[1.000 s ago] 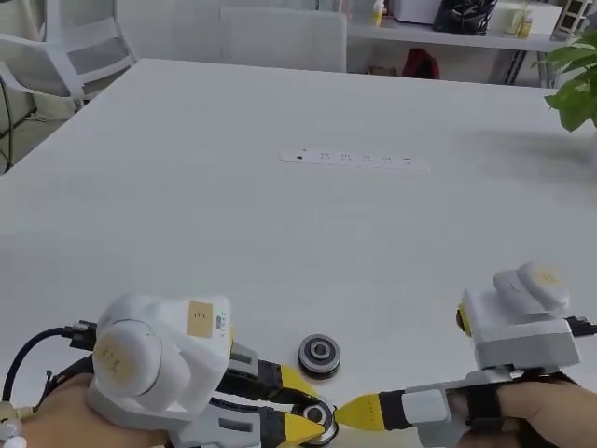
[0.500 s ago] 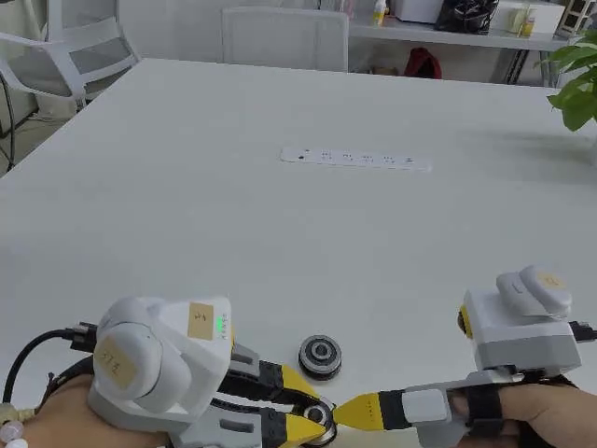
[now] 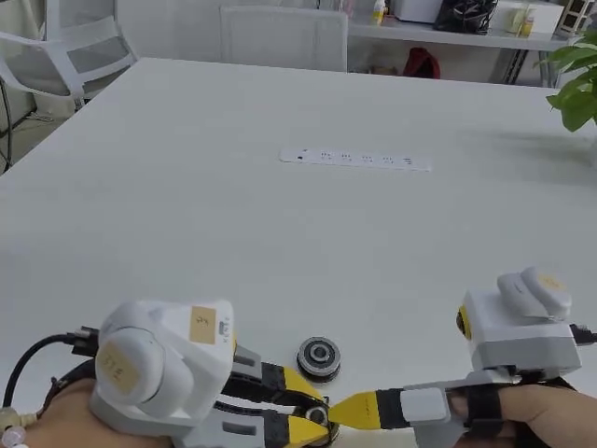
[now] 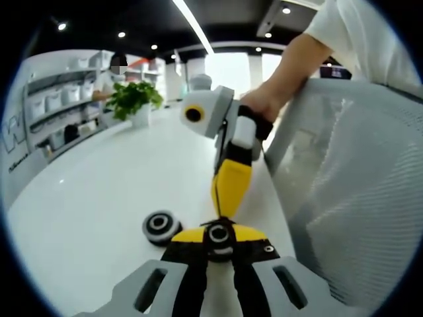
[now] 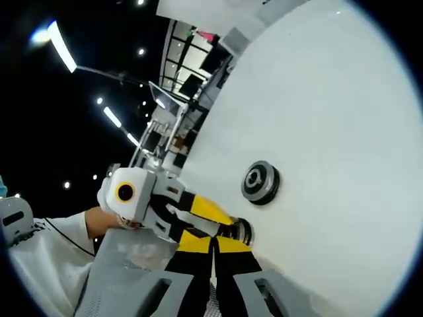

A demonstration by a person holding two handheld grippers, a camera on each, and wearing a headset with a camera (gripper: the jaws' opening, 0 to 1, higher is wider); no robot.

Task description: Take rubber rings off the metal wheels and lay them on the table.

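**A:** Item one, far left?

**B:** Left gripper (image 3: 311,412), at 7 o'clock on the counter (image 3: 280,233). Its yellow jaws are clenched on a small metal wheel (image 4: 219,234), one jaw on either side of it.

**A:** Item two?

**B:** A second metal wheel (image 3: 319,357), lying flat and loose on the counter. It sits at 12 o'clock from the gripped one, near it but apart, and has a dark outer band.

**A:** Next to the right?

**B:** Right gripper (image 3: 347,411), at 5 o'clock, pointing toward 9. Its jaws are drawn together into one yellow wedge. The tip meets the gripped wheel's edge. Whether rubber is pinched there, I cannot tell.

**A:** Any rings laid out?

**B:** None listed on the counter.

**A:** Other stock?

**B:** A white power strip (image 3: 354,159), well off at 12 o'clock. A chair (image 3: 75,56) at 10. Green plant leaves (image 3: 578,79) at 2.
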